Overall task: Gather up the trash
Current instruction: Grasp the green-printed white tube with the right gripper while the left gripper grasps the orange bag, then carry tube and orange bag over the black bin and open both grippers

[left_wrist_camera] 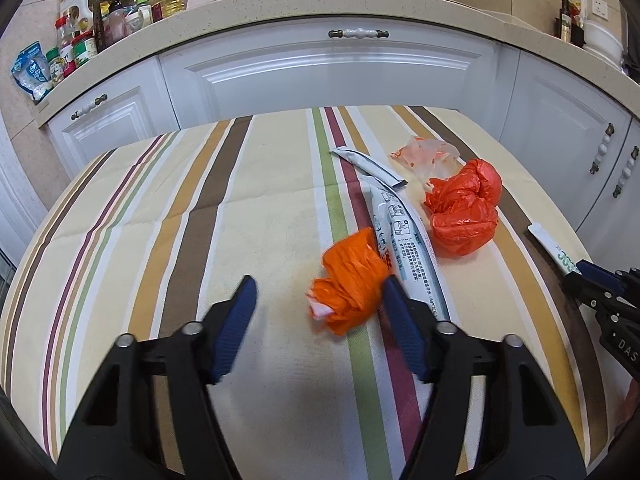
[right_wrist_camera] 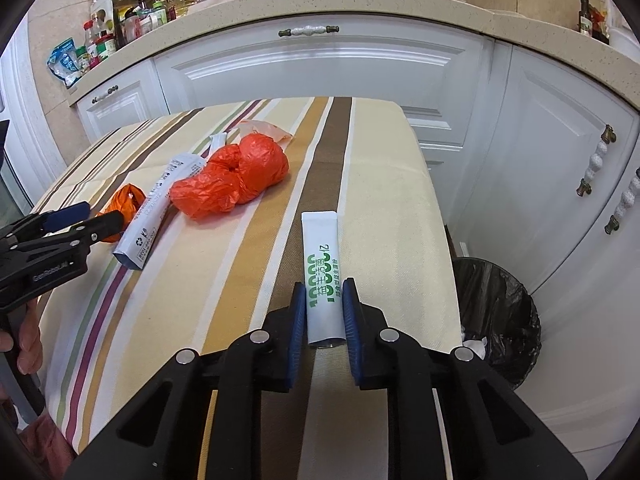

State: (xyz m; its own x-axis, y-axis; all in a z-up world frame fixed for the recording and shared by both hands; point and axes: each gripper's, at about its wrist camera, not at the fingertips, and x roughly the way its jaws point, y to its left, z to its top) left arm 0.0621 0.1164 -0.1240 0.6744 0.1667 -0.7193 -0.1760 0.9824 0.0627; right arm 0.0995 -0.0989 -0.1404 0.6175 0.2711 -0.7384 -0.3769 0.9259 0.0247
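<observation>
My right gripper point(right_wrist_camera: 323, 294) is shut on a white sachet with green print point(right_wrist_camera: 322, 264), held over the striped table's right side; it also shows in the left wrist view point(left_wrist_camera: 554, 252). My left gripper point(left_wrist_camera: 320, 284) is open just above the table, its right finger touching a crumpled orange wrapper point(left_wrist_camera: 350, 284), seen too in the right wrist view point(right_wrist_camera: 128, 200). Beside it lie a long white printed packet point(left_wrist_camera: 404, 240), a white stick packet point(left_wrist_camera: 370, 166), a red-orange plastic bag point(left_wrist_camera: 464, 208) and a clear torn wrapper point(left_wrist_camera: 428, 152).
A bin with a black liner point(right_wrist_camera: 496, 312) stands on the floor at the table's right edge. White cabinets point(left_wrist_camera: 328, 72) run behind the table under a counter with bottles and jars point(left_wrist_camera: 96, 20). The striped tablecloth point(left_wrist_camera: 180, 216) covers the table.
</observation>
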